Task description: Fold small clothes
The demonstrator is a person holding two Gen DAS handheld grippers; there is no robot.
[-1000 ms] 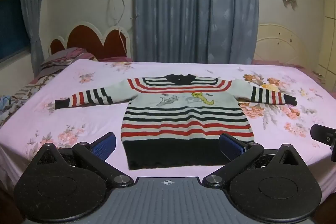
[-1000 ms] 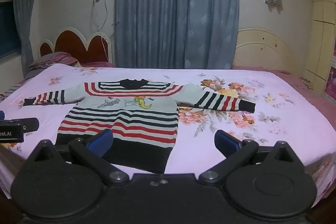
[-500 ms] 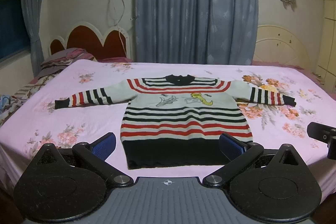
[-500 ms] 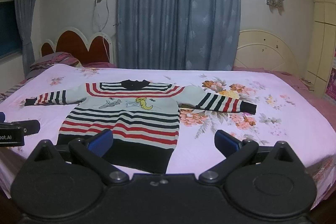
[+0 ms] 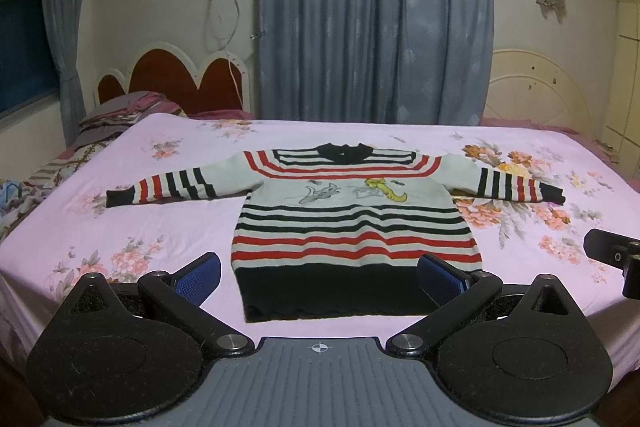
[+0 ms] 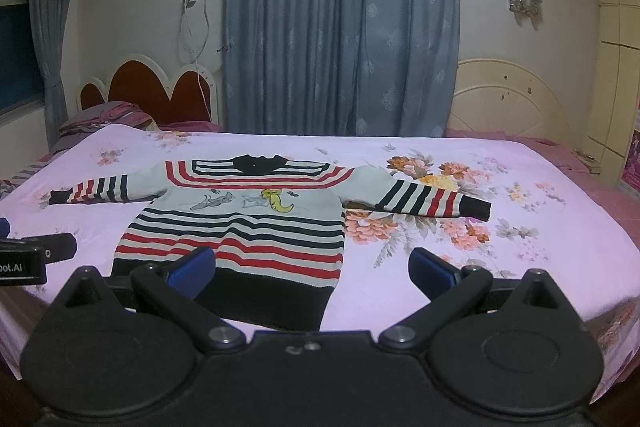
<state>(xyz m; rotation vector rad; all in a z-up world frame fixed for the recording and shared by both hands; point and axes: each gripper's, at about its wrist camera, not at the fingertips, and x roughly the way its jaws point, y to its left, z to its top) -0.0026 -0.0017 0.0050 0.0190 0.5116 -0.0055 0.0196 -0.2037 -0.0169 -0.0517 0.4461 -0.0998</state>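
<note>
A small striped sweater [image 5: 352, 223], white with red and black bands and a black hem, lies flat on the pink floral bed [image 5: 160, 227], both sleeves spread out. It also shows in the right wrist view [image 6: 240, 227]. My left gripper [image 5: 320, 277] is open and empty, hovering just in front of the black hem. My right gripper [image 6: 312, 269] is open and empty, in front of the hem's right corner. The right gripper's tip shows at the right edge of the left wrist view [image 5: 616, 259]. The left gripper's tip shows at the left edge of the right wrist view [image 6: 36, 255].
A red and white headboard [image 5: 172, 79] with pillows [image 5: 120, 111] stands at the bed's far left. A cream footboard [image 5: 536, 91] is at the far right. Blue curtains [image 5: 372, 15] hang behind the bed. The bed's near edge lies just below the grippers.
Both views have shifted very slightly; the sweater sits a touch nearer and lower in view. Both grippers stay open and the sweater has not moved.
</note>
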